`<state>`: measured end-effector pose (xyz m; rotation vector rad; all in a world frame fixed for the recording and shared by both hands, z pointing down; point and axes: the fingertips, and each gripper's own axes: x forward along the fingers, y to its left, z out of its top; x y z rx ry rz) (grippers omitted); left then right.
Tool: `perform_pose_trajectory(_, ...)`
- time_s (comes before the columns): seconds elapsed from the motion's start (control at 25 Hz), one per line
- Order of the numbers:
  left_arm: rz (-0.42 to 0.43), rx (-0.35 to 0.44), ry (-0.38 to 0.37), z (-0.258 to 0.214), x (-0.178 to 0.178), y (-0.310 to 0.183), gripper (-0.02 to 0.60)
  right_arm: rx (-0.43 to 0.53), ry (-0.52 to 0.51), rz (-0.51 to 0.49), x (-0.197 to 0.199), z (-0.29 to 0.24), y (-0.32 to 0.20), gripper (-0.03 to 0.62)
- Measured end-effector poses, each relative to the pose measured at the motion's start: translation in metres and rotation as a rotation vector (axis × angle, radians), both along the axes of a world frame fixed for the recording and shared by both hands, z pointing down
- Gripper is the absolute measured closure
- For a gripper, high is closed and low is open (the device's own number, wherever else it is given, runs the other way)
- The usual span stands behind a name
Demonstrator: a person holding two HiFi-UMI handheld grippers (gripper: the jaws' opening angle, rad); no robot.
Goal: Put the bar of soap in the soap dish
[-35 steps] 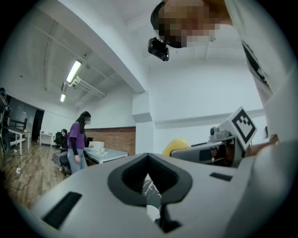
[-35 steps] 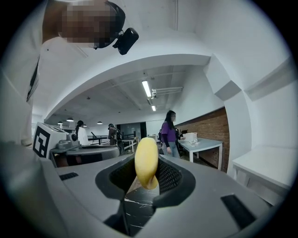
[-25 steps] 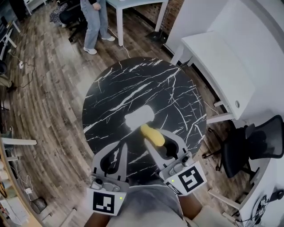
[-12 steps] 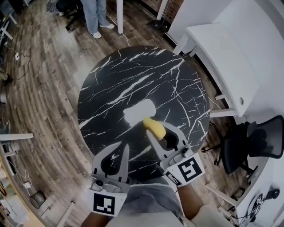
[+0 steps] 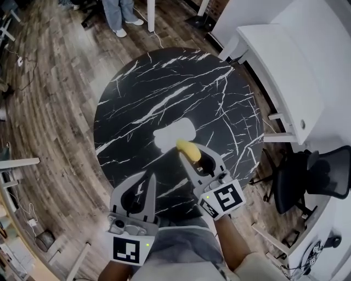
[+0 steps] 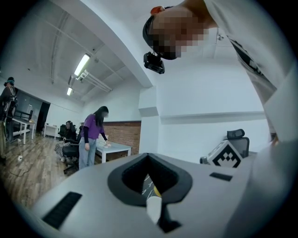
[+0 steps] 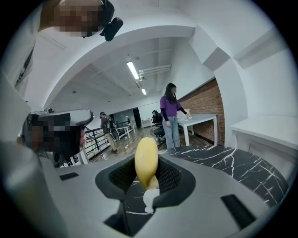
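A yellow bar of soap [image 5: 188, 150] is clamped between the jaws of my right gripper [image 5: 190, 155], just above the near right edge of the white soap dish [image 5: 171, 133]. The dish lies at the middle of the round black marble table [image 5: 137, 88]. In the right gripper view the soap [image 7: 146, 160] stands upright between the fingers, with the dish [image 7: 149, 199] below it. My left gripper [image 5: 148, 176] hangs over the table's near edge, left of the right one, its jaws together with nothing in them; its tips [image 6: 149, 157] meet in its own view.
A white desk [image 5: 285, 71] stands to the right of the table and a black office chair [image 5: 307, 178] sits beside it. A person [image 5: 118, 13] stands at a white table at the far side, on the wooden floor [image 5: 49, 104].
The right gripper has sunk and moved forward with the soap, which now sits closer to the dish's near edge. The left gripper has dropped slightly.
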<state>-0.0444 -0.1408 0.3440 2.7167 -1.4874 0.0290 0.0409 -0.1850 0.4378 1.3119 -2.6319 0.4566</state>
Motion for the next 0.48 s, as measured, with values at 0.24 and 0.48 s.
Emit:
perform_pose_trajectory(0.24, -0.013, -0.017, 0.008, 0.006, -0.005, -0.008, 0.58, -0.051, -0.002, -0.004, 0.0, 0.03, -0.011, 0.474)
perform_pose_trajectory(0.48, -0.015, -0.025, 0.016, 0.011, -0.007, -0.013, 0.58, -0.113, 0.025, -0.017, -0.004, 0.063, -0.018, 0.474)
